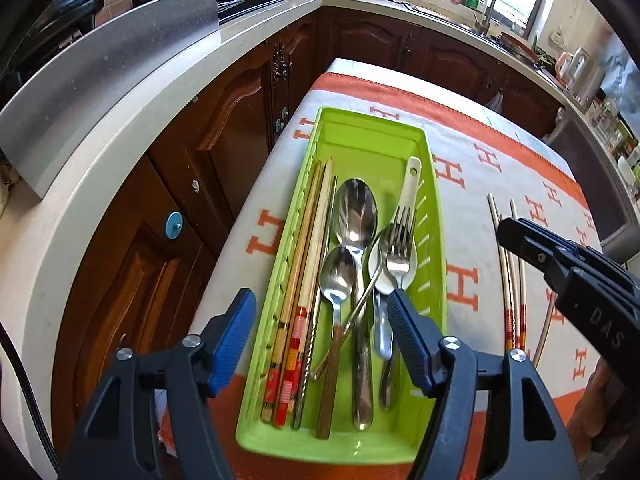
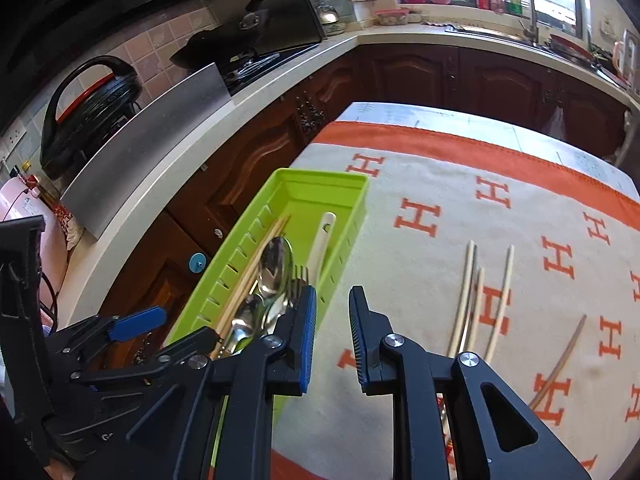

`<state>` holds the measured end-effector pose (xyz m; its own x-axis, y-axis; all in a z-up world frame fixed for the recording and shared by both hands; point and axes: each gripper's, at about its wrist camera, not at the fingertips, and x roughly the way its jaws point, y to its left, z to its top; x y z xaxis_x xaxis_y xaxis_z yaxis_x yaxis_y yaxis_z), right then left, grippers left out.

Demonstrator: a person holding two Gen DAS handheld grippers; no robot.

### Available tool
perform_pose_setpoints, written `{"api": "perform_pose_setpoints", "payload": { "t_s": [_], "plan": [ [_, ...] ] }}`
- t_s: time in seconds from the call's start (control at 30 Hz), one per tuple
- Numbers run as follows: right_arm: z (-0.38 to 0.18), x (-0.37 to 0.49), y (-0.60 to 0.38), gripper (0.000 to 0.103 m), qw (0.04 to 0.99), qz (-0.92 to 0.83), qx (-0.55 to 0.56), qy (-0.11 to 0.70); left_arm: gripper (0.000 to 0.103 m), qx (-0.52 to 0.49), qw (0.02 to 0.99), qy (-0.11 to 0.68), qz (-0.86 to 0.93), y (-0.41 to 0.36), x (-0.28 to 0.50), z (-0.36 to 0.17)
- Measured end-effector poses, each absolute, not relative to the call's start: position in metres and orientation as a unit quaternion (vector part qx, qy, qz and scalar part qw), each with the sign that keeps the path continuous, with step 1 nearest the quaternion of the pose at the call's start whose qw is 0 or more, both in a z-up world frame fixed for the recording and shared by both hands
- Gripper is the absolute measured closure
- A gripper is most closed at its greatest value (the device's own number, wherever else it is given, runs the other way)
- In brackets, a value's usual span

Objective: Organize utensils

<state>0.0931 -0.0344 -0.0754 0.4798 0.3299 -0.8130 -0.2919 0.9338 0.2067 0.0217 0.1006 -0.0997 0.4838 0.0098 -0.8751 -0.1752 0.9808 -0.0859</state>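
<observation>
Mid-sort, between a drop-off and the next pickup: left gripper wide and empty over the filled green tray, right gripper narrowly parted, holding nothing, near the loose chopsticks on the cloth; next, probably straddle one pair and close.

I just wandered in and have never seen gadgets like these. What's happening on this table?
A person is sorting cutlery with a hand-held gripper in each hand. The green tray already holds spoons, a fork and several chopsticks. The left hand-held gripper hovers open above the tray, holding nothing. The right hand-held gripper, slightly open and empty, is over the cloth, where loose chopsticks wait.
</observation>
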Motion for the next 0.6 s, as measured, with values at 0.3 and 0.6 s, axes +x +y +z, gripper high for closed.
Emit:
{"api": "perform_pose_setpoints", "payload": {
  "t_s": [0.3,0.6],
  "plan": [
    [-0.084,0.067,-0.082,0.086,0.859,0.151,0.050,0.487,0.028,-0.042,0.867,0.494,0.052,0.080,0.007,-0.090],
    [-0.087,0.048,-0.137,0.086,0.861,0.115,0.091,0.487,0.024,-0.013,0.873,0.486,0.045,0.053,0.002,-0.081]
  ]
}}
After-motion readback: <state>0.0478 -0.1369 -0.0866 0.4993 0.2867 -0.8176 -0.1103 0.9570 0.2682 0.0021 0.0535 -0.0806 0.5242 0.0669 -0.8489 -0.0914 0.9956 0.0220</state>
